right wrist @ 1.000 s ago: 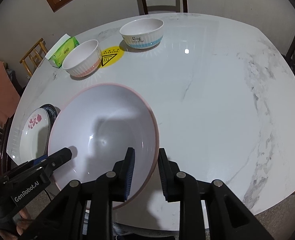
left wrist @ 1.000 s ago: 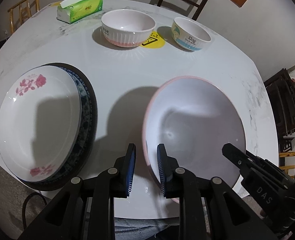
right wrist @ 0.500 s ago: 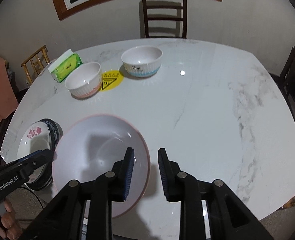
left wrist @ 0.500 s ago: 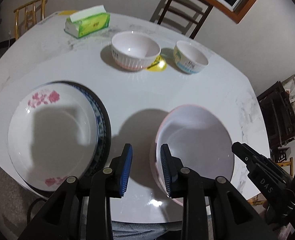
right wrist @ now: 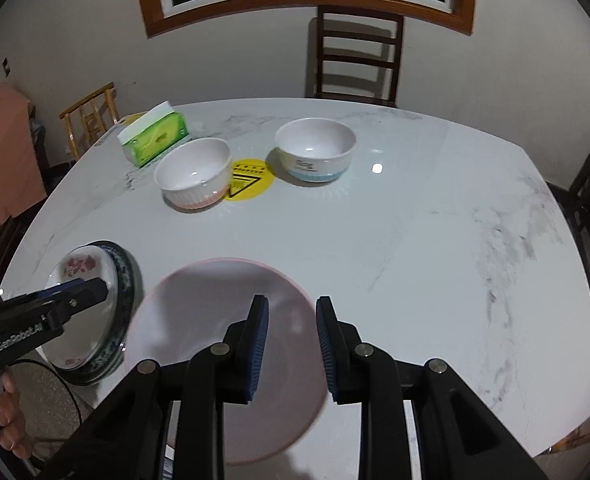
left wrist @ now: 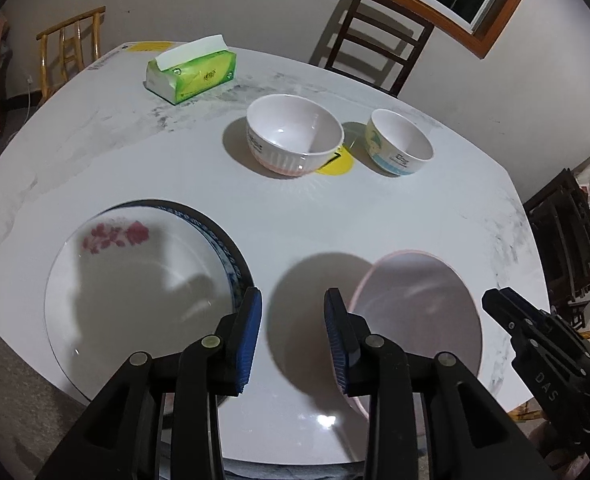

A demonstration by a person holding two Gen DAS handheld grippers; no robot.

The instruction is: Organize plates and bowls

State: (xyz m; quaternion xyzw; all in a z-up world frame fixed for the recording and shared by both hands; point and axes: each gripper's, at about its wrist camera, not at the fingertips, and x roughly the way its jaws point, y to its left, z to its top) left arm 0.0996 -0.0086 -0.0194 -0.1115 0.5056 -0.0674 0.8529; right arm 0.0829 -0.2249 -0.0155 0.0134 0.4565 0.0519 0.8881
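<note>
A pink-rimmed plate (left wrist: 415, 308) lies on the white marble table (left wrist: 295, 220) near its front edge; it also shows in the right wrist view (right wrist: 223, 320). My left gripper (left wrist: 293, 336) is open, above the table just left of it. My right gripper (right wrist: 291, 344) is open and raised over the plate's right part. A white plate with red flowers (left wrist: 135, 300) sits stacked on a blue-patterned plate (left wrist: 235, 264) at the left. A ribbed bowl with a pink base (left wrist: 293, 136) and a bowl with a blue base (left wrist: 399, 144) stand at the back.
A green tissue box (left wrist: 191, 70) sits at the back left. A yellow round sticker (right wrist: 249, 180) lies between the two bowls. Wooden chairs (right wrist: 357, 56) stand behind the table and a dark cabinet (left wrist: 571, 232) at the right.
Both grippers have let go of the pink-rimmed plate, opened, and pulled up and back from it. The plate now lies flat on the table.
</note>
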